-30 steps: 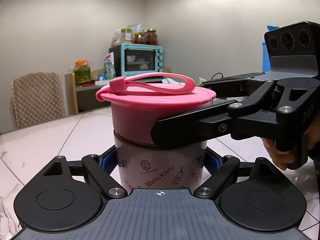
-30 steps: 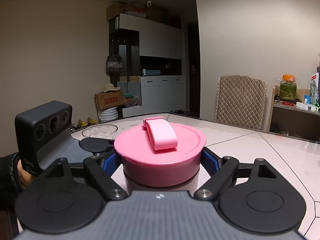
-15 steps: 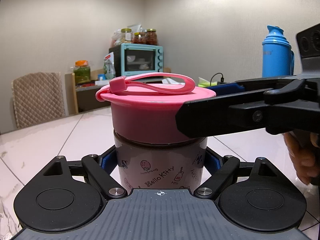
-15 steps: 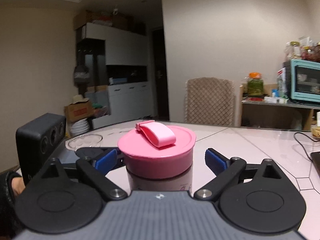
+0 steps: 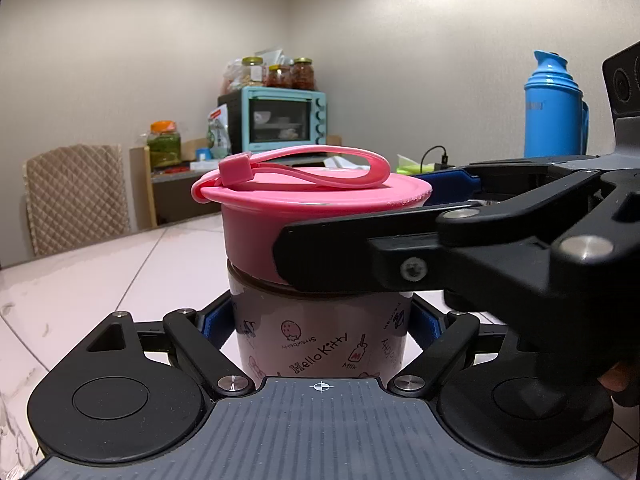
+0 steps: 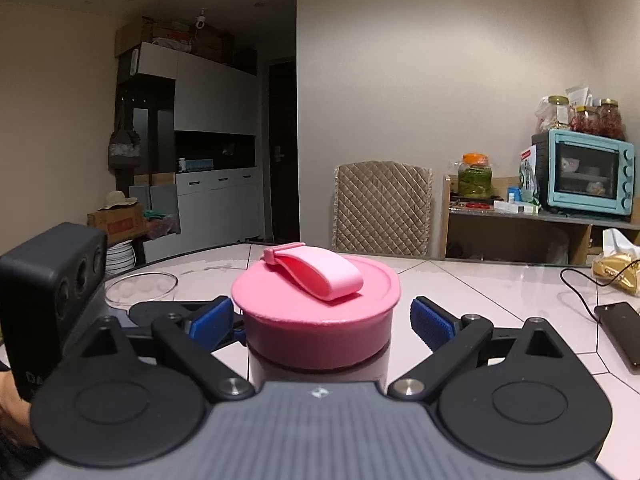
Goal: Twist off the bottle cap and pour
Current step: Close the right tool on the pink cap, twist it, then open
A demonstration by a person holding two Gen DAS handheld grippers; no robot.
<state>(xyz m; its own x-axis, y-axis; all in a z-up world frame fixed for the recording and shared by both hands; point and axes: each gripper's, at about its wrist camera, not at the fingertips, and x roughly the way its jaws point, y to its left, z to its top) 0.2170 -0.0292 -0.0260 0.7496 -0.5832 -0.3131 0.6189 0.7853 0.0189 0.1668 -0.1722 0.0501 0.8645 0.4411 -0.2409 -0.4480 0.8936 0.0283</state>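
A pale, glossy tiled tabletop with thin dark seams (image 6: 500,292) fills the foreground of a beige-walled room holding a tall white and dark wall cabinet (image 6: 196,148), a quilted tan chair back (image 6: 382,208), a turquoise toaster oven on a wooden shelf (image 6: 584,172) and a blue thermos flask (image 5: 554,104). Upright on the table, long axis vertical, stands the pale pink printed bottle (image 5: 320,340) with its wide pink screw cap carrying a loop strap (image 6: 316,312) facing up. The left gripper (image 5: 320,320), held level and low, is clenched on the bottle's body. The right gripper (image 6: 322,320) comes in level at cap height from the side, its blue-padded fingers (image 6: 432,322) spread either side of the cap, not touching. A clear glass bowl (image 6: 140,286) sits beyond.
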